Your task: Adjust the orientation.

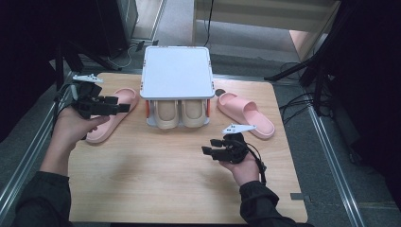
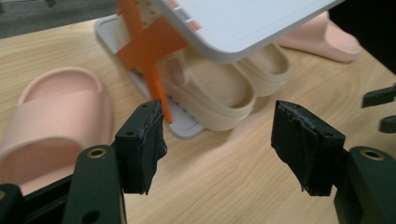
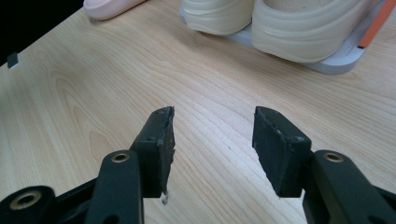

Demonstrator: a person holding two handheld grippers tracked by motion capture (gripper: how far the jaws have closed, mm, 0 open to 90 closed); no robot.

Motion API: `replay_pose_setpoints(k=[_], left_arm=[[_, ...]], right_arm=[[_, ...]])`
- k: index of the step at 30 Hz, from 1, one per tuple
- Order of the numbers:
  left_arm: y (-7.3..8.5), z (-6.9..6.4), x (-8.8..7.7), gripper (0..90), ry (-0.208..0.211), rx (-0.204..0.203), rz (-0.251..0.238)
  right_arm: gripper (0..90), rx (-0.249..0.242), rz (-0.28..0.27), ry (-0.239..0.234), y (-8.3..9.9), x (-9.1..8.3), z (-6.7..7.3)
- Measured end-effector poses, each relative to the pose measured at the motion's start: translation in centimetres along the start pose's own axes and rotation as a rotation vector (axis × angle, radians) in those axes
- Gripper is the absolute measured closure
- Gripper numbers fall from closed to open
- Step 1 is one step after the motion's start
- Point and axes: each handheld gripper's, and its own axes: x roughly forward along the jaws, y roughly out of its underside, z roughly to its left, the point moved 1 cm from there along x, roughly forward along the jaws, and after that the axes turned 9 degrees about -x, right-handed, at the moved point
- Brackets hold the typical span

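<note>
My left gripper (image 1: 124, 108), jaws wide and empty, hangs over the pink slipper (image 1: 111, 115) lying left of the rack (image 1: 176, 71), toe toward me.

A recording lab: wooden table (image 1: 142, 189) ringed by black stands (image 1: 326, 71), loose cables (image 1: 293, 101), grey carpet (image 1: 312, 156).

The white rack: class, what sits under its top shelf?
Under the white rack's top shelf sits a pair of beige slippers, toes poking out. Their heels are covered by the shelf.
</note>
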Motion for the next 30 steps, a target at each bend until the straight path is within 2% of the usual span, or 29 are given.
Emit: replay_pose_setpoints(k=[3, 5, 8, 12, 14, 19, 23, 30], left_arm=[[0.8, 1.7, 0.2, 40.1, 0.039, -0.042, 0.02], [1.0, 2.4, 0.4, 42.3, 0.025, -0.056, 0.016], [1.1, 3.4, 0.8, 44.9, 0.01, -0.058, 0.013], [1.1, 4.2, 1.5, 48.9, -0.009, -0.039, 0.023], [1.3, 5.2, 2.5, 49.8, -0.028, -0.007, 0.056], [1.5, 6.9, 4.2, 52.4, -0.05, -0.019, 0.087], [1.5, 8.0, 5.5, 53.7, -0.066, -0.029, 0.105], [2.2, 9.2, 6.1, 55.4, -0.084, -0.051, 0.109]], right_arm=[[49.1, -0.011, 0.012, -0.013, -0.4, 0.6, 0.1], [49.1, -0.021, 0.021, -0.016, -0.5, 1.0, 0.2], [49.1, -0.026, 0.032, -0.02, -0.4, 1.2, 0.4], [49.3, -0.027, 0.037, -0.018, -0.1, 1.2, 0.4], [49.3, -0.018, 0.04, -0.013, 0.4, 0.9, 0.6], [49.3, -0.024, 0.051, -0.012, 1.2, 0.6, 1.2], [49.3, -0.002, 0.056, 0.004, 1.9, 0.0, 1.1], [49.3, 0.029, 0.039, 0.043, 2.8, -1.3, 0.8]])
